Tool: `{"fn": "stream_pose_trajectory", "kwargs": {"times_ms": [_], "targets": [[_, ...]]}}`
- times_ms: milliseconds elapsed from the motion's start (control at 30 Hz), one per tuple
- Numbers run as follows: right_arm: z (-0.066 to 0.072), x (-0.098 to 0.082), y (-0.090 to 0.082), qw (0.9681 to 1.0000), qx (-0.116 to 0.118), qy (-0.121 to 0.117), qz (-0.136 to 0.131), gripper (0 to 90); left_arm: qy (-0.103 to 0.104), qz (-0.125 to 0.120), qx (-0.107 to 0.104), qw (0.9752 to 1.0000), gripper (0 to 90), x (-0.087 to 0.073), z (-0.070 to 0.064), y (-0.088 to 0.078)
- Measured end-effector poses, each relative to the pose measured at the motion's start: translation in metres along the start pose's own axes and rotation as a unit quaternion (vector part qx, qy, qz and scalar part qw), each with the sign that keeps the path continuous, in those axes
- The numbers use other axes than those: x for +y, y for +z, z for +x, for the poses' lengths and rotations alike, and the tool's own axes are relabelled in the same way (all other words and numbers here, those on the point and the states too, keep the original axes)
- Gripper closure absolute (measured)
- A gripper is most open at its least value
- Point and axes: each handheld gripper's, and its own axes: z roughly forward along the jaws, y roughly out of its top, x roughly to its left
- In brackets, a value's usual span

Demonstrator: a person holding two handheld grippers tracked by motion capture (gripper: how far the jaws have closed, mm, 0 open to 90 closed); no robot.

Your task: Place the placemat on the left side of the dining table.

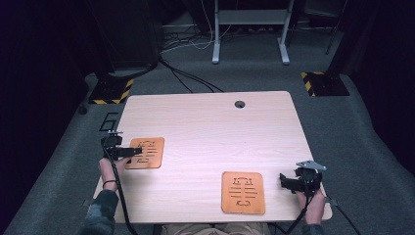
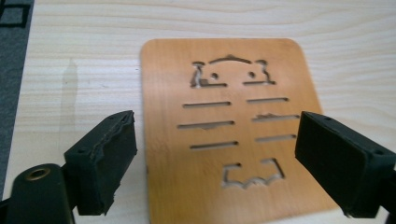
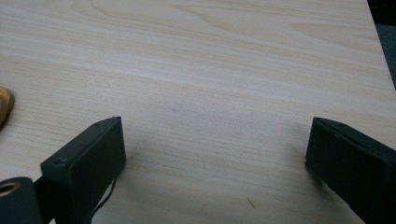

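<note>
The left gripper (image 1: 137,151) hung released over the near edge of a flat orange wooden coaster with cut-out slots (image 2: 229,126); the right gripper (image 3: 215,154) gaped wide above bare pale wooden table (image 3: 210,60)

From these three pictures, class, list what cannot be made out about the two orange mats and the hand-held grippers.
- Left mat: near edge cut off by the left gripper view's bottom edge.
- Right mat: cut-out pattern too small in the high view; a mere sliver at the right gripper view's left edge.
- Right hand-held gripper: jaws dark, small in the high view.
</note>
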Motion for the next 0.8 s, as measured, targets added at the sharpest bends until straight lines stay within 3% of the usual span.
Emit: {"fn": "stream_pose_trajectory", "kwargs": {"times_ms": [100, 300, 400, 533, 800], "targets": [[0.000, 0.000, 0.000, 1.0000, 0.000, 0.000, 0.000, 4.1, 0.013, -0.012, -0.007, 0.9998, 11.5, -0.004, -0.007, -0.012], [0.000, 0.000, 0.000, 1.0000, 0.000, 0.000, 0.000, 4.1, 0.046, -0.031, -0.002, 0.9985, 11.1, -0.017, -0.017, -0.036], [0.000, 0.000, 0.000, 1.0000, 0.000, 0.000, 0.000, 4.1, 0.053, -0.041, -0.002, 0.9978, 10.6, -0.028, -0.019, -0.046], [0.000, 0.000, 0.000, 1.0000, 0.000, 0.000, 0.000, 4.1, 0.071, -0.040, 0.019, 0.9965, 10.3, -0.045, -0.018, -0.052], [0.000, 0.000, 0.000, 1.0000, 0.000, 0.000, 0.000, 4.1, 0.059, -0.034, 0.039, 0.9969, 9.4, -0.079, -0.004, -0.051]]}}
